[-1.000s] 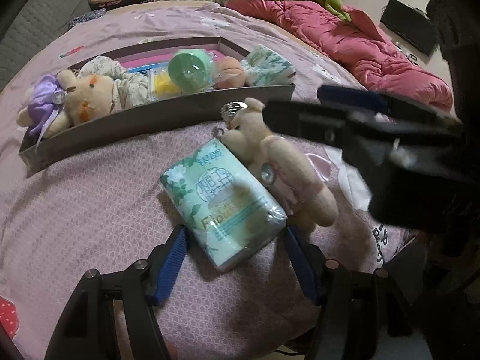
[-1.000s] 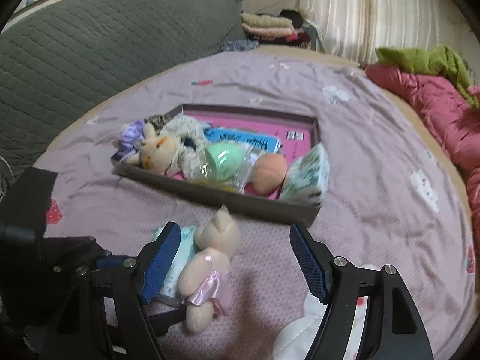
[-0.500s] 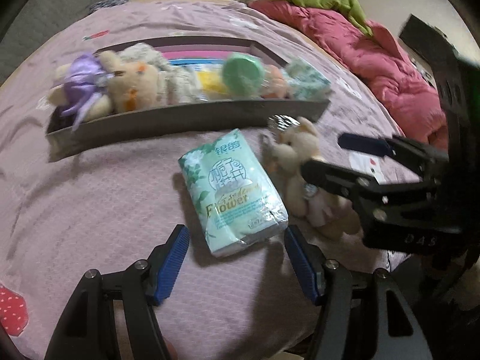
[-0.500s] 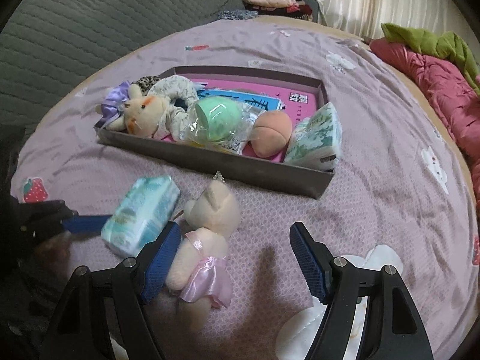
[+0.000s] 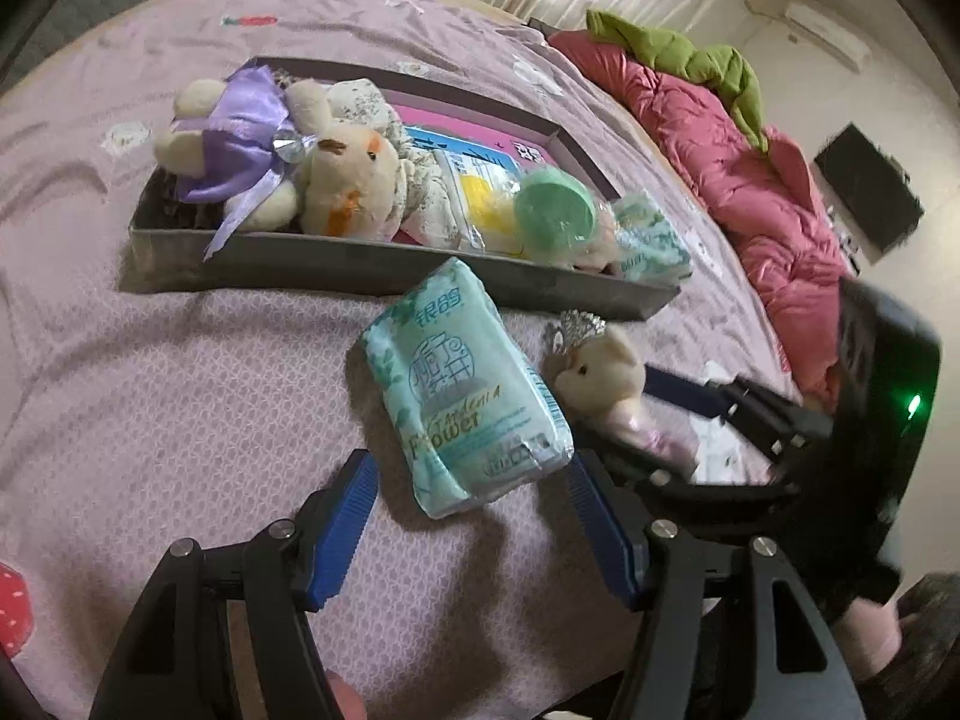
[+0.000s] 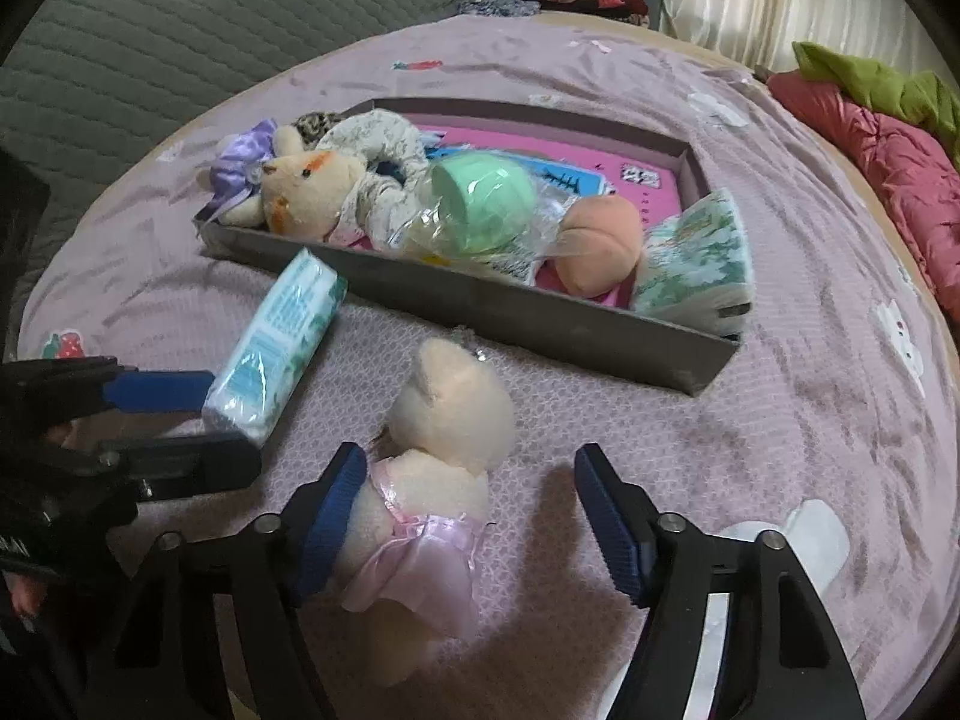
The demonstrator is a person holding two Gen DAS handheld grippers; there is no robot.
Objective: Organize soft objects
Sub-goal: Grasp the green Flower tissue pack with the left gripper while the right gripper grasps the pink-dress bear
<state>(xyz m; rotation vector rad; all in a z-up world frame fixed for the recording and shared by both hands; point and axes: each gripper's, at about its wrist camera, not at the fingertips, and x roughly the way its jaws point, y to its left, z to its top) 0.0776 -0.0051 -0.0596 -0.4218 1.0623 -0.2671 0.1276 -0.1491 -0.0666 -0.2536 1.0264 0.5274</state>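
A mint-green tissue pack lies on the pink bedspread in front of the grey tray. My left gripper is open, and the pack's near end sits between its tips without being pressed. Beside the pack lies a small cream bear in a pink dress. My right gripper straddles the bear and its jaws are closing. The left pad touches the bear's side and the right pad stands apart.
In the tray lie a purple-dressed bear, a green round item in plastic, a peach plush and another tissue pack. A red duvet lies to the right. A grey quilted cushion stands behind.
My right gripper has come down over the pink-dressed bear and its jaws have narrowed. My left gripper has swung sideways, keeping the tissue pack in front of its open jaws.
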